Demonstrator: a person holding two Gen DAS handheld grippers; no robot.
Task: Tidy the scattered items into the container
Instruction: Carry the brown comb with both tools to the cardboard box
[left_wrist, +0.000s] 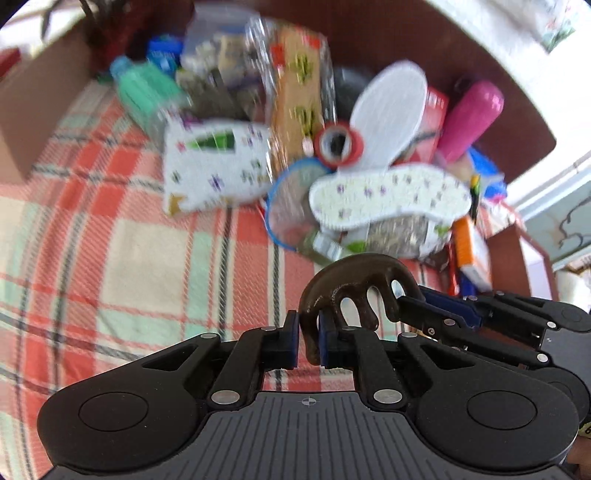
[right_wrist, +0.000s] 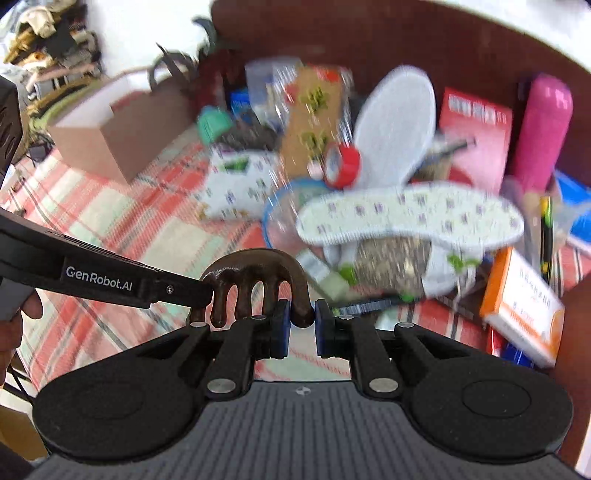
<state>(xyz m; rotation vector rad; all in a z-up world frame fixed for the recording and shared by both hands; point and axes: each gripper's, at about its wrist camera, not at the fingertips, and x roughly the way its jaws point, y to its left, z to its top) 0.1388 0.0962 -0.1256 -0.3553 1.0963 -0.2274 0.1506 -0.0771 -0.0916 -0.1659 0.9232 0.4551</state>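
Note:
A dark brown wooden comb (left_wrist: 354, 284) with thick teeth is held between both grippers above the plaid cloth. My left gripper (left_wrist: 309, 341) is shut on one end of it. My right gripper (right_wrist: 298, 328) has its pads on either side of the comb's (right_wrist: 255, 273) other end tooth, shut on it. The right gripper also shows in the left wrist view (left_wrist: 461, 325), and the left gripper in the right wrist view (right_wrist: 177, 291). An open brown cardboard box (right_wrist: 110, 136) stands at the far left. Scattered items lie ahead, blurred: two insoles (left_wrist: 391, 195), red tape roll (left_wrist: 338, 142), pink bottle (left_wrist: 471, 118).
A red and green plaid cloth (left_wrist: 129, 258) covers the surface. The pile also holds a red box (right_wrist: 476, 129), an orange and white box (right_wrist: 524, 302), a patterned white packet (left_wrist: 214, 162), a teal bottle (left_wrist: 144, 88) and a round blue-rimmed lid (left_wrist: 291, 206). A dark red-brown headboard (right_wrist: 369, 33) curves behind.

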